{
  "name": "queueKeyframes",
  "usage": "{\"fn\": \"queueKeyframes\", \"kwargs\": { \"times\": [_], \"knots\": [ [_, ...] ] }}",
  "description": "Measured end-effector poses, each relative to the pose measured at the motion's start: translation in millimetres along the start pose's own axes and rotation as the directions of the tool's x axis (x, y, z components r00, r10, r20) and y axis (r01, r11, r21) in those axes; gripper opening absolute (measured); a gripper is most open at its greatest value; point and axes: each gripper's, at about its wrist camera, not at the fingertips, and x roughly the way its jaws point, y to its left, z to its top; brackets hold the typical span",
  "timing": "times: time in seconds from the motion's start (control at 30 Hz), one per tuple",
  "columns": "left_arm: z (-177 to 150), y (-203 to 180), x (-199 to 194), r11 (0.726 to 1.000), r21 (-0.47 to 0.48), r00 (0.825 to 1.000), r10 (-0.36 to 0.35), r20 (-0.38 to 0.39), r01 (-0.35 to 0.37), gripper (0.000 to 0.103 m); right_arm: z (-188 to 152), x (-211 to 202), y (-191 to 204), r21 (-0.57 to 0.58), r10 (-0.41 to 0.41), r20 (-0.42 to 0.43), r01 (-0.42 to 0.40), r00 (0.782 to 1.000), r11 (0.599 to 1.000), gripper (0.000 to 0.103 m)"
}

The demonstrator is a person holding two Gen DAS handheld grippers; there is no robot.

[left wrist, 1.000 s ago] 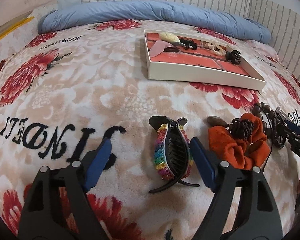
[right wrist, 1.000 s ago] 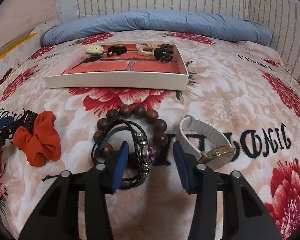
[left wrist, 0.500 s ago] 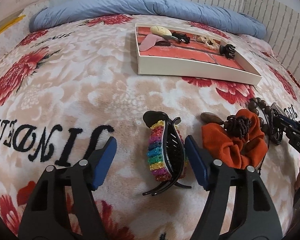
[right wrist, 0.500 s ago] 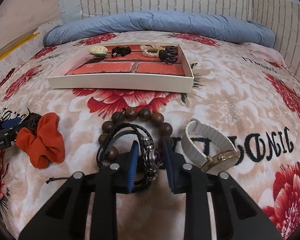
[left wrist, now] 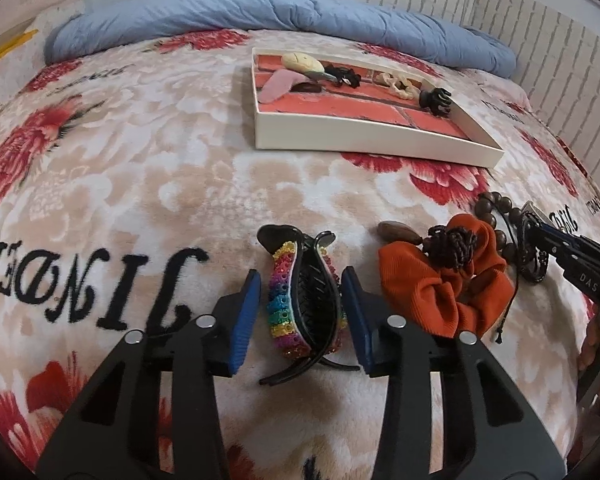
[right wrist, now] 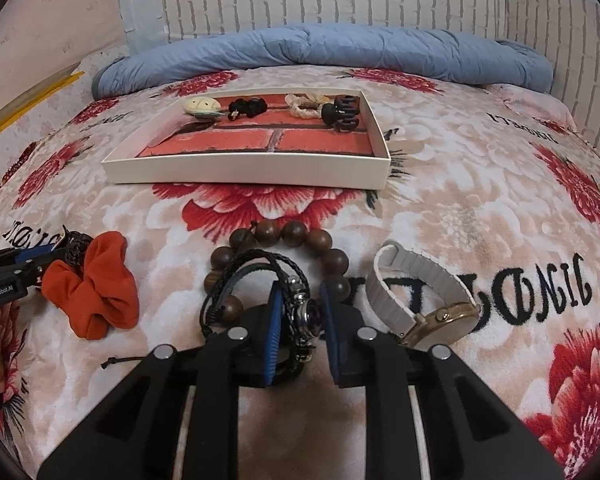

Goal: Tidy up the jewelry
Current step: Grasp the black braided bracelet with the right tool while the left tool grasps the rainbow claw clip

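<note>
Right gripper point(right wrist: 300, 334), lower centre, is clenched on the black braided leather bracelet point(right wrist: 256, 284). Left gripper point(left wrist: 300, 314), jaws just closing, straddles the rainbow-studded black claw clip point(left wrist: 304, 304), right pad touching, left apart. Presumably both go to the white shallow box point(right wrist: 244, 170), upper centre.

The wooden bead bracelet point(right wrist: 284, 256) lies partly hidden under the braided bracelet point(right wrist: 260, 284). A hand point(left wrist: 598, 344) is cut off at the picture's right edge.

On the bed point(right wrist: 460, 200), the tray point(right wrist: 244, 172) lies behind the bead bracelet point(right wrist: 300, 236); scrunchie point(right wrist: 96, 288) left, watch point(right wrist: 420, 292) right.
</note>
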Motion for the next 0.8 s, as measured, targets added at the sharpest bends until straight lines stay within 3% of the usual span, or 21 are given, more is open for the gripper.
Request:
{"fn": "queueKeyframes", "kwargs": {
  "times": [0.07, 0.2, 0.37, 0.47, 0.63, 0.8],
  "knots": [
    [-0.2, -0.5, -0.9, 1.000, 0.002, 1.000, 0.022, 0.005, -0.022, 0.057, 0.0, -0.1, -0.1, 0.001, 0.001, 0.000, -0.001, 1.000, 1.000, 0.020],
    [-0.2, -1.7, -2.0, 0.999, 0.000, 0.999, 0.032, 0.004, -0.032, 0.063, -0.2, 0.1, 0.3, 0.002, 0.003, 0.000, -0.003, 1.000, 1.000, 0.020],
    [-0.9, -5.4, 6.8, 0.999, 0.014, 0.998, 0.050, -0.039, -0.049, 0.063, -0.3, -0.3, 0.5, -0.003, 0.000, 0.002, 0.000, 1.000, 1.000, 0.020],
    [-0.9, -4.5, 10.5, 0.998, 0.004, 0.997, 0.055, -0.053, -0.055, 0.060, -0.3, 0.0, 1.0, -0.004, 0.001, 0.001, -0.001, 1.000, 1.000, 0.020],
    [-1.0, -2.9, 8.8, 0.999, -0.004, 0.998, 0.044, -0.049, -0.044, 0.039, 0.3, -2.7, 2.7, -0.011, 0.005, 0.011, -0.005, 1.000, 1.000, 0.020],
    [-1.8, -6.0, 7.2, 0.999, 0.006, 0.998, 0.048, -0.045, -0.048, 0.038, 1.0, -5.6, 4.7, -0.020, 0.008, 0.018, -0.008, 1.000, 1.000, 0.019]
  ]
}}
